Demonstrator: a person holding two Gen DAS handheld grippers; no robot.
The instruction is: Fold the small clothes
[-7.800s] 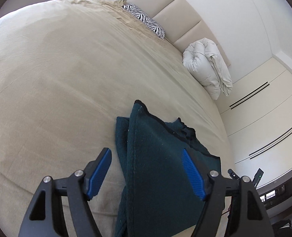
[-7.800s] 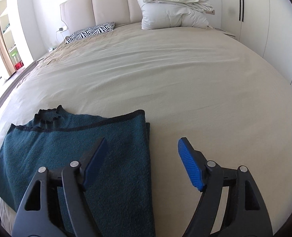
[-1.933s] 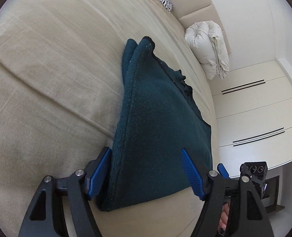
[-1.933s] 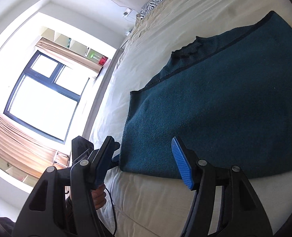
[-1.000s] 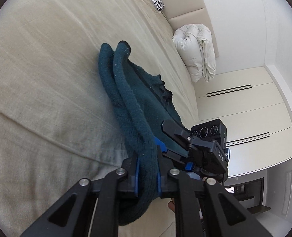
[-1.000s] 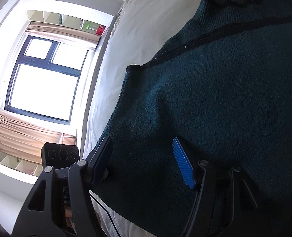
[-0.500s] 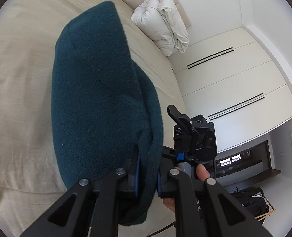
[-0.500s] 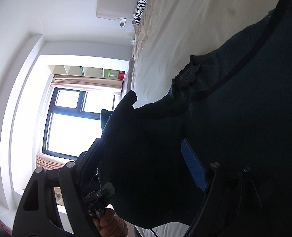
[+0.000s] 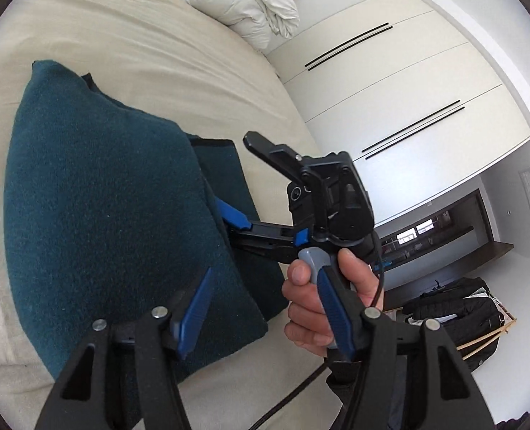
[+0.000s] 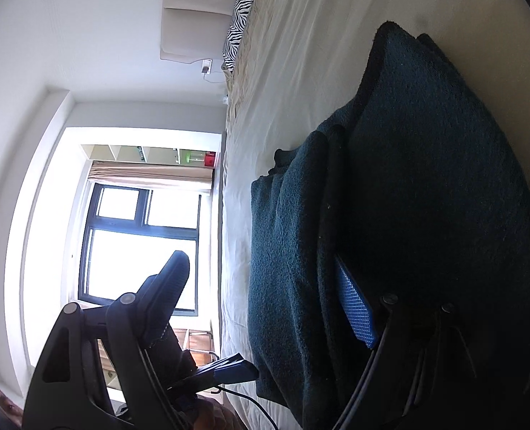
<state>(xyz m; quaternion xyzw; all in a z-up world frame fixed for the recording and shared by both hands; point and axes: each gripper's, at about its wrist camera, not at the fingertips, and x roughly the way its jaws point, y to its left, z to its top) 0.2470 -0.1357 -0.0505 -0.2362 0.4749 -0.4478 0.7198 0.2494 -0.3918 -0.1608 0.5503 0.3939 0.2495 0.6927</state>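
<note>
Left wrist view: the left gripper (image 9: 265, 313) is seen with its jaws parted after just opening, nothing pinched, the dark green sweater (image 9: 103, 215) lying folded on the bed (image 9: 157, 46) just ahead and left of it. Beyond, the right gripper (image 10: 265, 308) is held spread wide, its blue pad (image 10: 354, 308) beneath the sweater's edge, unclamped.

One sweater (image 9: 100, 215), one duvet (image 9: 250, 3) (folded), two grippers (image 9: 265, 308) (image 10: 265, 308).

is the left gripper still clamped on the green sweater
No, the left gripper has just been opening; its blue pads stand apart, clear of the sweater lying folded on the bed.
</note>
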